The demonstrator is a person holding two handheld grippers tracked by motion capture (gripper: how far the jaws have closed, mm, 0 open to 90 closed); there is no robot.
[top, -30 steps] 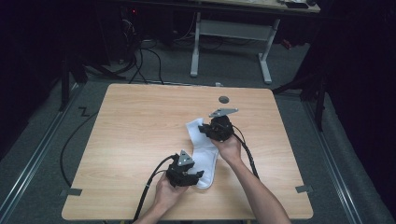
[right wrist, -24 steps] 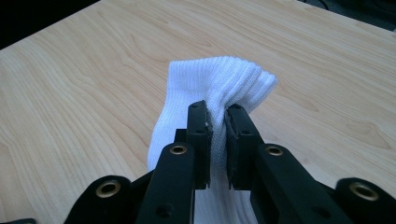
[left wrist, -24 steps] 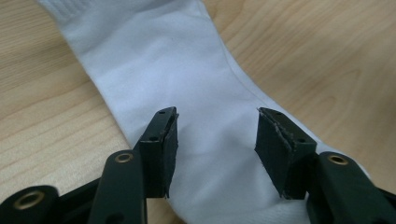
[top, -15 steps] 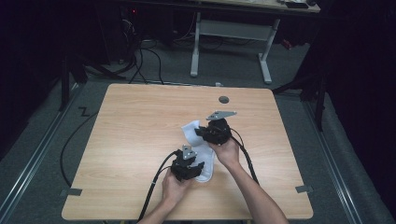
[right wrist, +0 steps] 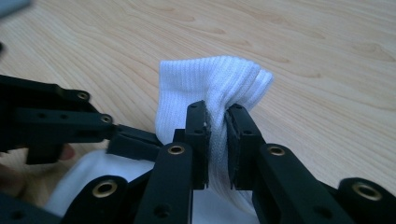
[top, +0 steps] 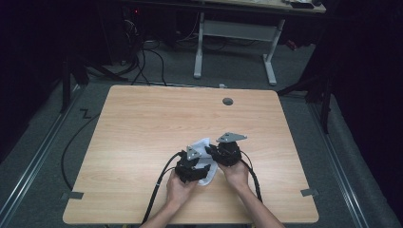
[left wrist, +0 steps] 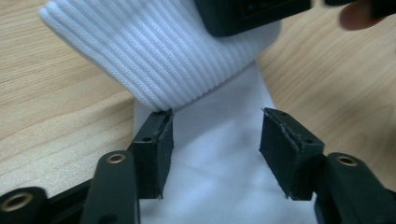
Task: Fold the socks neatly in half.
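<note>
A white sock (top: pixel 205 144) lies on the wooden table (top: pixel 142 133) near its front edge, folded back on itself. My right gripper (right wrist: pixel 215 116) is shut on the sock's ribbed cuff (right wrist: pixel 210 79), which bunches between its pads and is lifted over the smooth foot part. My left gripper (left wrist: pixel 215 128) is open above that smooth part (left wrist: pixel 219 177). Its jaws have just been opening, and the cloth lies between the pads without being pinched. In the high view the left gripper (top: pixel 197 164) and right gripper (top: pixel 211 151) sit close together over the sock.
A small round grommet (top: pixel 228 101) sits in the table near its far edge. Black cables (top: pixel 159 190) trail from the grippers over the front edge. A white desk frame (top: pixel 233 33) stands on the floor beyond the table.
The right gripper has pulled the cuff back toward the person, folding the once stretched-out sock over itself. The left gripper has stayed on the sock's near end.
</note>
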